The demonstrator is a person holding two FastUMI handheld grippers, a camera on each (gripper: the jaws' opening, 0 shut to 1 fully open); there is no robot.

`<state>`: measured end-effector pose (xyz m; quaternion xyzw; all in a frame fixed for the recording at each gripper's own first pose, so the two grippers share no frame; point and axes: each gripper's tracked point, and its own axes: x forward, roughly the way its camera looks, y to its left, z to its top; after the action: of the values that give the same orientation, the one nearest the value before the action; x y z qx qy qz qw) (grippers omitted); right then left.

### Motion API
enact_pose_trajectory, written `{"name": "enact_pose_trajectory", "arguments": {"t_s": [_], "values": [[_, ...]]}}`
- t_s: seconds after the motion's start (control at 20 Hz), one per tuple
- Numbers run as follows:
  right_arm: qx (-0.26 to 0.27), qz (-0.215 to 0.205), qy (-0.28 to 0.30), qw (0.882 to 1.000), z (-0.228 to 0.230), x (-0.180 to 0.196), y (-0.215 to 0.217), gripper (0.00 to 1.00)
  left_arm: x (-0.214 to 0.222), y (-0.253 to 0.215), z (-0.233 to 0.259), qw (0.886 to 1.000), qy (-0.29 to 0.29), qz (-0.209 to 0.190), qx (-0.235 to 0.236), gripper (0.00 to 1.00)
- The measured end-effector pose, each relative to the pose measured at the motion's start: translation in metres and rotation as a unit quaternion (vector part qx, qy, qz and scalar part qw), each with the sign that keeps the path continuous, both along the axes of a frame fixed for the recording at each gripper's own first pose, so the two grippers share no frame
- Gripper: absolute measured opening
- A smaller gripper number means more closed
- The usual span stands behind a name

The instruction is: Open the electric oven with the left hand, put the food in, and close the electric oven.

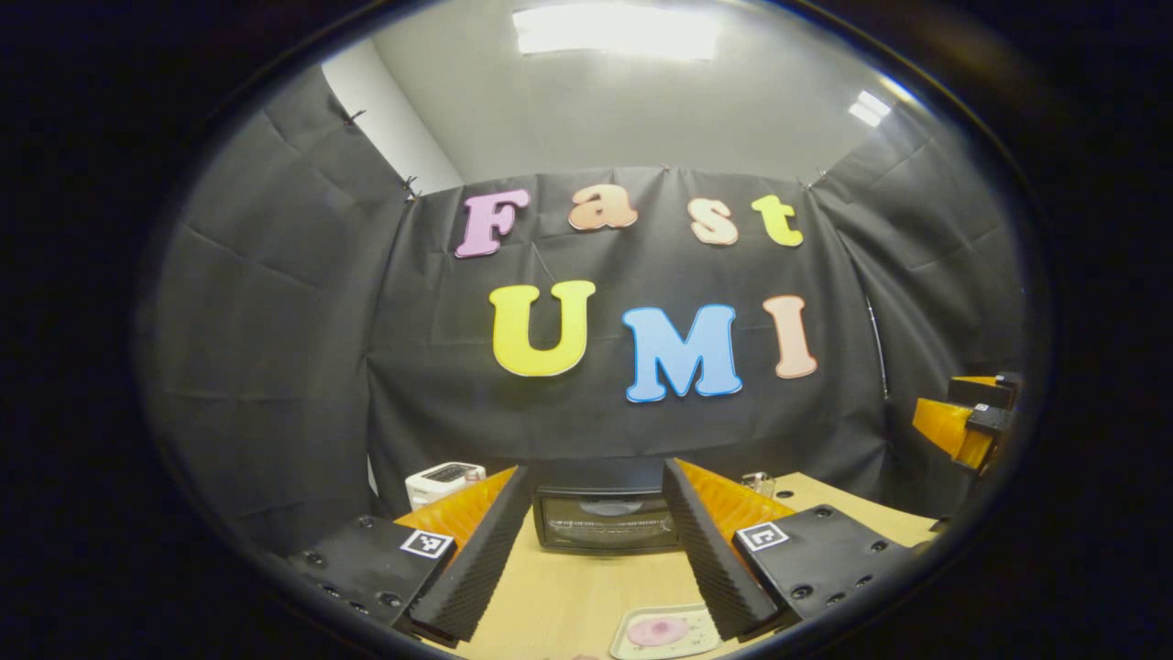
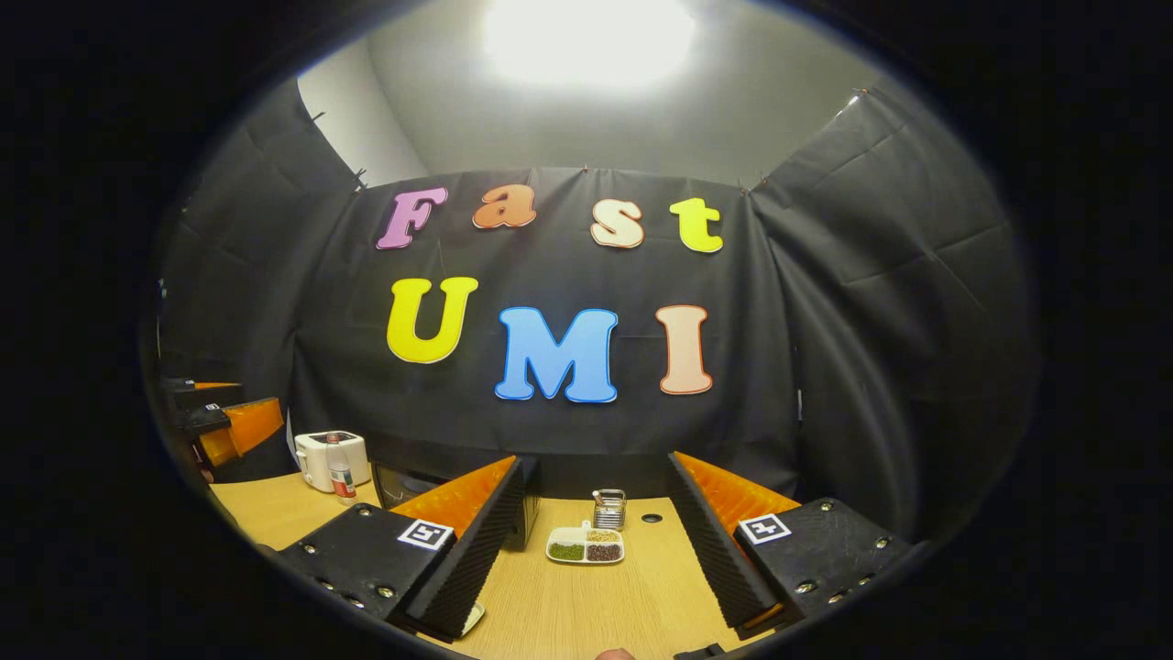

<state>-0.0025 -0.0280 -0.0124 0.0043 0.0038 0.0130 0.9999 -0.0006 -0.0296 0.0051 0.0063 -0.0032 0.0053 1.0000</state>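
**Oven shut at back edge of table; both grippers spread and empty**

Oven: dark box with a glass door, door closed, standing at the table's back edge against the booth wall. In the left gripper view it sits straight ahead, framed between the two fingers of the left gripper. In the right gripper view only a part of it shows, left of centre, mostly hidden behind that gripper's left finger.

Food: a pink round piece on a pale plate, lying on the table near its front edge, in front of the oven and well apart from it. The plate is just beside the inner edge of the left gripper's right-hand finger; contact cannot be judged.

Left gripper: jaws wide, nothing between them, raised above the table.

Right gripper: jaws wide, nothing held. Between its fingers, farther back, a divided dish with green and brown fillings, and behind that a small metal holder near the back edge.

Back left corner: a white appliance with a small bottle just in front of it. The same appliance shows left of the oven in the left gripper view.
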Motion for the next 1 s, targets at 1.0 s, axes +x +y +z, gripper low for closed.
{"name": "enact_pose_trajectory", "arguments": {"t_s": [1.0], "values": [[0.006, -0.036, 0.010, 0.999, -0.016, 0.048, -0.005, 0.98, 0.191, 0.002, -0.057, 0.999, 0.034, -0.016, -0.014, 0.94]]}}
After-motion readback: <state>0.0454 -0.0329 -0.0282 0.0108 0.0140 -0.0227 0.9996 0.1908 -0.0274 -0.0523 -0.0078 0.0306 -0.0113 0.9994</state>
